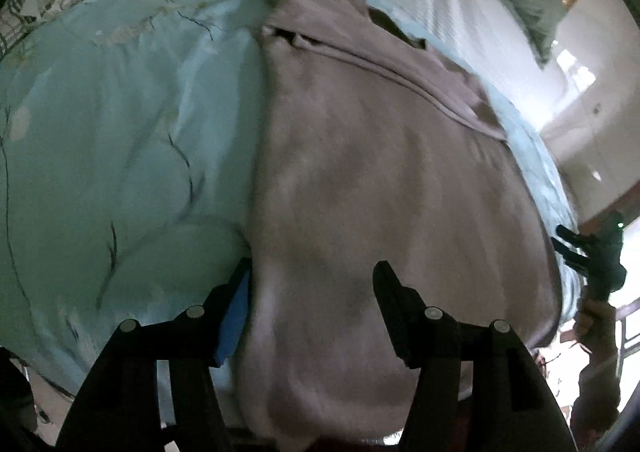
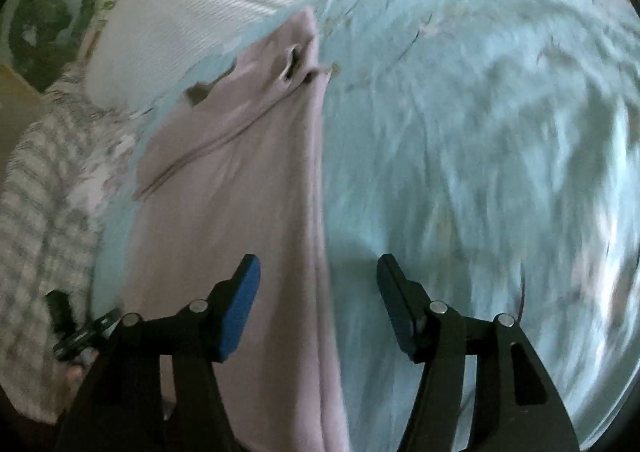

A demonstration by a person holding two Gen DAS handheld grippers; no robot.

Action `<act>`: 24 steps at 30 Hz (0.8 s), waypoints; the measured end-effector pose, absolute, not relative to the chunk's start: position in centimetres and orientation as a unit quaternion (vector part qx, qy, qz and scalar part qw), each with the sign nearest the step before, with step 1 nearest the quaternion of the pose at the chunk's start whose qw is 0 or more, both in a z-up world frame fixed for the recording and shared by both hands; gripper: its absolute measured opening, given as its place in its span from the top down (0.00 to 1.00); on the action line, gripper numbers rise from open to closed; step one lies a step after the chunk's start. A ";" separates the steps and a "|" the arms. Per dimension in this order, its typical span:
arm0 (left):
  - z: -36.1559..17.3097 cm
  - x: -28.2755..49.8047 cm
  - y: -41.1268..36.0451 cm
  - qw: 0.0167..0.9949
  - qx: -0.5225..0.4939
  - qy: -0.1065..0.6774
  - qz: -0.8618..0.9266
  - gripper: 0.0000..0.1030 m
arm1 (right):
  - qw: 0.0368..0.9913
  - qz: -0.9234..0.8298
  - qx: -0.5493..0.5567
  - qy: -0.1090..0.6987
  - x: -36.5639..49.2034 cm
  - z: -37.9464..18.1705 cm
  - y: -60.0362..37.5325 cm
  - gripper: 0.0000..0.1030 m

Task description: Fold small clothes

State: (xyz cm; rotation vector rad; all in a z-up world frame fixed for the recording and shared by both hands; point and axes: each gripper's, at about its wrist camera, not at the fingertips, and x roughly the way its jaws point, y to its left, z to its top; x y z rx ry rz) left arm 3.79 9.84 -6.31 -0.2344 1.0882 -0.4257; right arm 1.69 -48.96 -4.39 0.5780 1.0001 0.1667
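Both the left gripper [image 1: 312,272] and the right gripper [image 2: 318,266] stand open and empty above a soft, light mauve garment [image 1: 360,192] on the quilt [image 1: 120,132], its near edges likely the easiest pinch points.

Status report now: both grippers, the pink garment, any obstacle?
Left gripper open, right gripper open, nothing held. Pink garment lies flat on the light blue quilt. No obstacle seen.
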 end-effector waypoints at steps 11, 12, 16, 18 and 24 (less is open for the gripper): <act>-8.4 -3.2 11.4 0.780 -0.132 0.548 -0.273 0.43 | 0.789 0.224 0.283 0.497 -5.2 -5.1 -47.3 0.40; -8.8 -3.6 11.2 0.775 -0.127 0.553 -0.277 0.43 | 0.787 0.233 0.283 0.497 -5.4 -5.2 -47.2 0.40; -10.8 -4.6 10.5 0.759 -0.108 0.575 -0.285 0.50 | 0.775 0.262 0.282 0.501 -6.3 -5.6 -46.9 0.40; -11.3 -4.7 10.4 0.755 -0.106 0.580 -0.287 0.58 | 0.772 0.265 0.272 0.511 -6.8 -6.0 -46.7 0.40; -11.7 -4.7 11.2 0.748 -0.138 0.578 -0.296 0.67 | 0.773 0.271 0.252 0.516 -7.1 -6.6 -45.2 0.45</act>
